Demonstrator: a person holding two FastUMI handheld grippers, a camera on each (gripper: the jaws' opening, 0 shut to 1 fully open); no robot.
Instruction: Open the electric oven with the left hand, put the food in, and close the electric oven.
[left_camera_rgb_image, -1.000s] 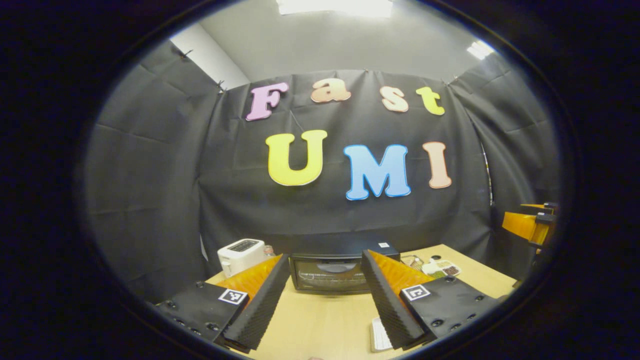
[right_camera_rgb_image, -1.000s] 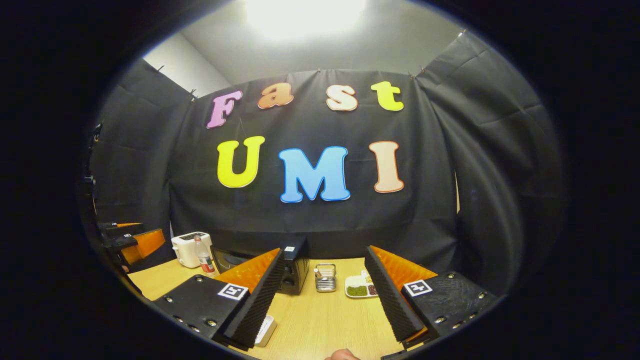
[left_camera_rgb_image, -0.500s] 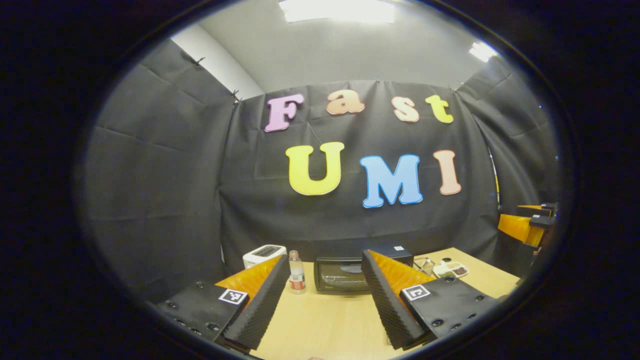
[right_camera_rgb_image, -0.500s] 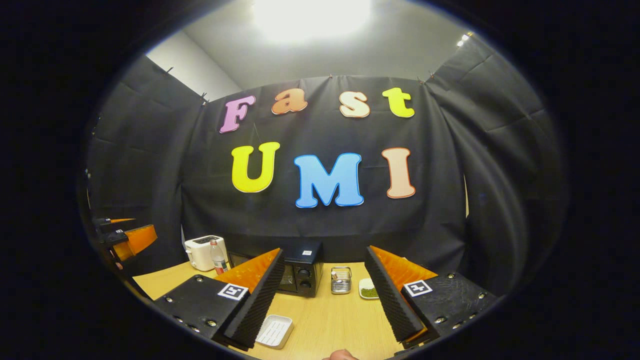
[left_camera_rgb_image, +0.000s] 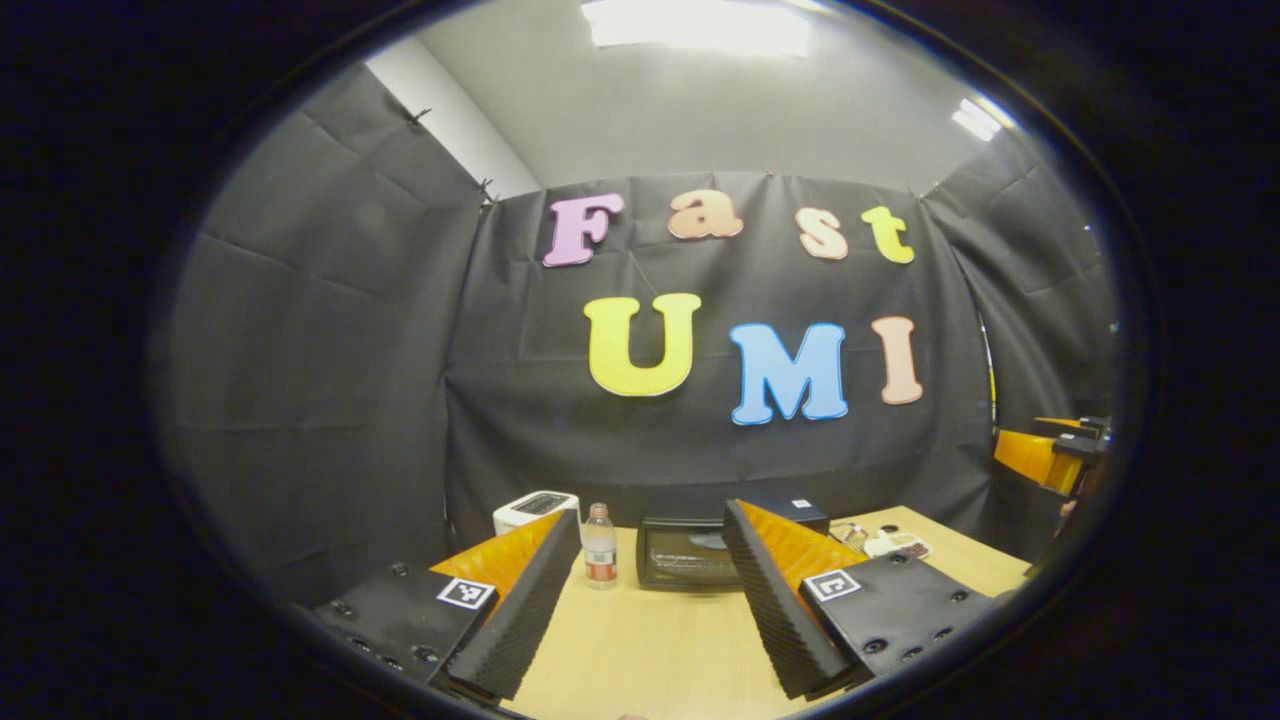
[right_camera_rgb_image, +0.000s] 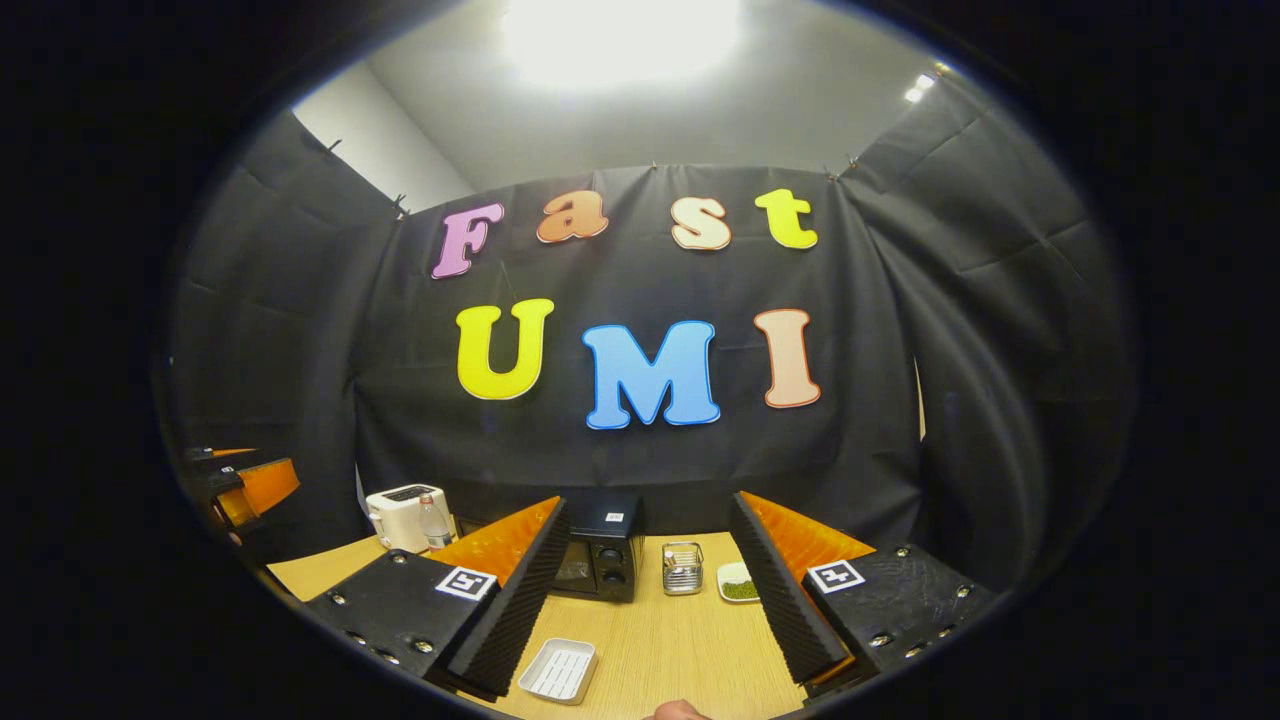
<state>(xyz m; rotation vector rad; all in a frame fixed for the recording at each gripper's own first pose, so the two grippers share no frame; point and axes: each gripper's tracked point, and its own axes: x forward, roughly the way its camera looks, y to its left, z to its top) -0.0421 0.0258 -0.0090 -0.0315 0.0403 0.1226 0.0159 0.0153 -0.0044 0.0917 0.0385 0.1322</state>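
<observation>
1. The left gripper is open wide and holds nothing. It hangs over the table, well back from the electric oven.
2. The right gripper is open wide too, with nothing between its fingers. In the left gripper view it also shows far off at the right edge.
3. The oven sits at the back of the table, close to the black cloth wall. Its door looks shut, so I think the step now is to reach in and open it.
4. To do this well, the left gripper should go straight at the front of the door, then close on the handle near the top and pull it down slowly. I cannot see the handle clearly from here.
5. The oven is a dark box with a shiny glass front. In the right gripper view 2 round knobs show on its side panel.
6. A white toaster and a clear bottle stand just left of the oven, so the gripper should stay clear of the bottle, which could tip.
7. A white ridged tray lies on the smooth wooden table near the right gripper. A small wire basket and a dish of green food stand right of the oven.
8. The gripper fingers have bumpy, ridged pads.
</observation>
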